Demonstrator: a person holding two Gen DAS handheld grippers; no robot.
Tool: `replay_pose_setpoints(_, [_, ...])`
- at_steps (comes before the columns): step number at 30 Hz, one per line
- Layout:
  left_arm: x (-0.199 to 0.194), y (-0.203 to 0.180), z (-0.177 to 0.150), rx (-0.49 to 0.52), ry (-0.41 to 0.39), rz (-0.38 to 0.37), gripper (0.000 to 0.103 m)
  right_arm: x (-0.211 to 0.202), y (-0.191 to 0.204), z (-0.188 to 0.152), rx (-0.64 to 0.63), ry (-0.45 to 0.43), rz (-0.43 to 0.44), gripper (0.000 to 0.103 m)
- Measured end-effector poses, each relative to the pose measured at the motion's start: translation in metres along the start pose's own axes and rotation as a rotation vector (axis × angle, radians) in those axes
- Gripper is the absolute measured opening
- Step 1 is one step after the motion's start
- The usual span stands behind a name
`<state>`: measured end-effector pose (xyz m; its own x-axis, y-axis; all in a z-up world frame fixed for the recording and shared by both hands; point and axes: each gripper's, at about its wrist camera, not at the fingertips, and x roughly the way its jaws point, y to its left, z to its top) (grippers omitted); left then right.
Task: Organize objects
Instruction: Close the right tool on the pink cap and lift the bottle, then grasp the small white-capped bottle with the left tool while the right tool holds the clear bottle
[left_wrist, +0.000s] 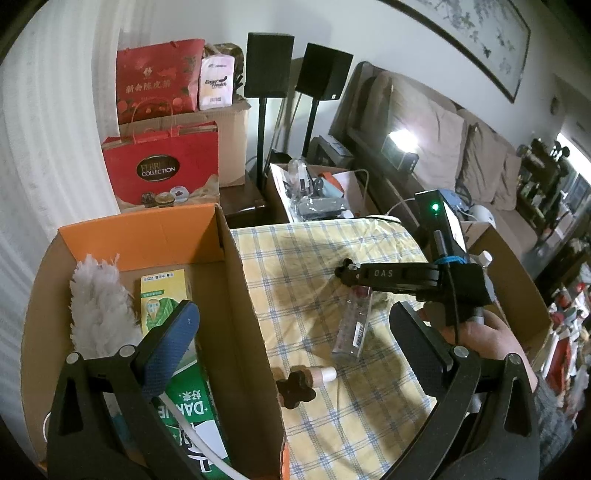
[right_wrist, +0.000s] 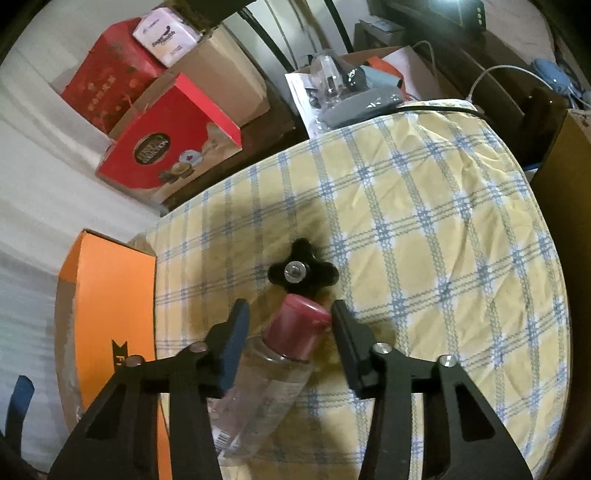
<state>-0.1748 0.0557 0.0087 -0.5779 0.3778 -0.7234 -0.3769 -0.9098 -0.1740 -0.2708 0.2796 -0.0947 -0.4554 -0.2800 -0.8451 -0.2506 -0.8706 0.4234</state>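
Note:
A clear plastic bottle with a dark red cap (right_wrist: 273, 369) lies on the yellow checked cloth (right_wrist: 424, 229). My right gripper (right_wrist: 290, 312) points down over it, one finger on each side of the cap and neck. The left pad sits against the bottle, while a narrow gap shows at the right pad. A black star-shaped knob (right_wrist: 303, 271) lies just beyond the cap. In the left wrist view the same bottle (left_wrist: 352, 325) lies mid-cloth. My left gripper (left_wrist: 295, 308) stands wide open, straddling the cardboard box wall (left_wrist: 243, 302), with nothing between its pads.
The orange-flapped box holds a white fluffy duster (left_wrist: 98, 310), a yellow-green carton (left_wrist: 164, 299) and a green package (left_wrist: 192, 406). A brown star-knobbed pale cylinder (left_wrist: 306, 382) lies by the box wall. Another cardboard box (left_wrist: 517, 288) stands at the right. Red gift bags (left_wrist: 162, 170) stand behind.

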Motion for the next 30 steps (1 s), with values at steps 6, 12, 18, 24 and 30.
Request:
replay_pose_setpoints(6, [0.001,-0.006,-0.002,0.019,0.012,-0.004,0.103,-0.012,0.001,-0.003,-0.021,-0.031,0.014,0.033])
replay_pose_setpoints(12, [0.000,-0.014,-0.002,0.026,0.029,-0.038,0.103,-0.039,0.006,-0.012,-0.079,-0.071,0.033,0.030])
replay_pose_setpoints(18, [0.000,-0.030,-0.003,0.073,0.069,-0.061,0.103,-0.071,0.010,-0.026,-0.126,-0.114,0.062,0.029])
replay_pose_setpoints(24, [0.012,-0.049,-0.009,0.170,0.152,-0.077,0.103,-0.105,0.007,-0.041,-0.149,-0.171,0.067,0.027])
replay_pose_setpoints(30, [0.037,-0.076,-0.019,0.383,0.261,-0.015,0.103,-0.134,-0.001,-0.053,-0.175,-0.227,0.026,0.027])
